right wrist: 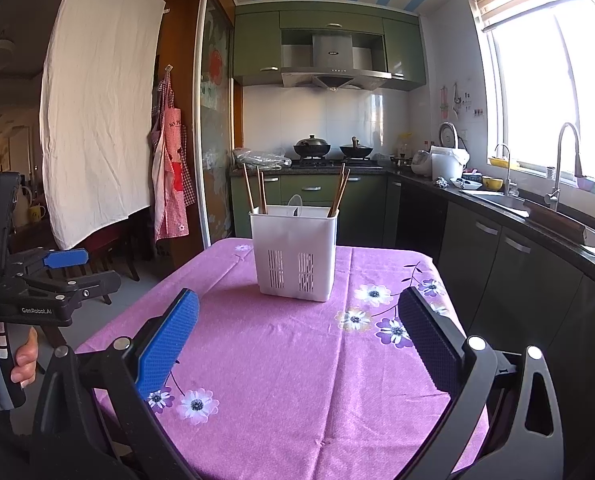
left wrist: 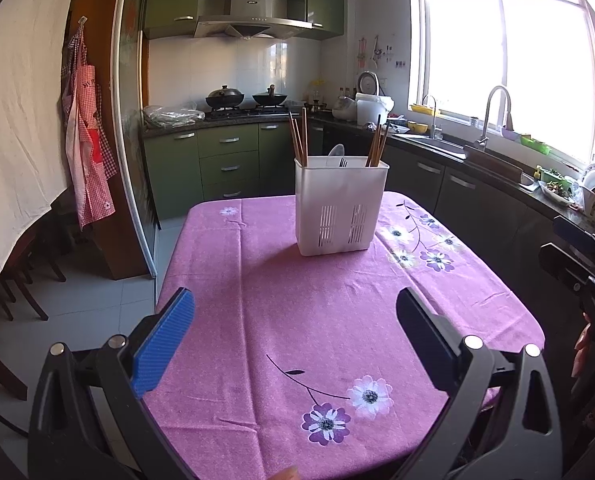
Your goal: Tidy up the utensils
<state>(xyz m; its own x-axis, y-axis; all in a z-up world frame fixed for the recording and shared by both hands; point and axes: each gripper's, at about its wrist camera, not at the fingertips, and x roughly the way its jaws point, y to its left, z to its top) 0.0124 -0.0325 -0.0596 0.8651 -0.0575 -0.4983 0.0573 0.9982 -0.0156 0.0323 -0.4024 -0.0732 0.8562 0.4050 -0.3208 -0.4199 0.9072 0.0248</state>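
A white slotted utensil holder [left wrist: 340, 208] [right wrist: 294, 255] stands upright on the pink flowered tablecloth [left wrist: 297, 320] [right wrist: 297, 360], toward the table's far side. Brown chopsticks [left wrist: 298, 136] [right wrist: 257, 194] stick up at its left end, more chopsticks [left wrist: 377, 142] [right wrist: 339, 192] at its right end. A white spoon [left wrist: 335, 154] [right wrist: 295, 202] and a dark fork tip [left wrist: 343, 163] show in the middle. My left gripper [left wrist: 295, 322] hangs open over the near table, nothing between its fingers. My right gripper [right wrist: 299, 320] is open too, short of the holder.
Green kitchen cabinets [left wrist: 225, 160], a stove with two woks [left wrist: 245, 100] and a sink counter [right wrist: 537, 216] lie behind and right of the table. A white sheet [right wrist: 97, 128] and aprons [left wrist: 89, 152] hang at the left. A hand [right wrist: 17, 356] holds the other gripper's handle at the left edge.
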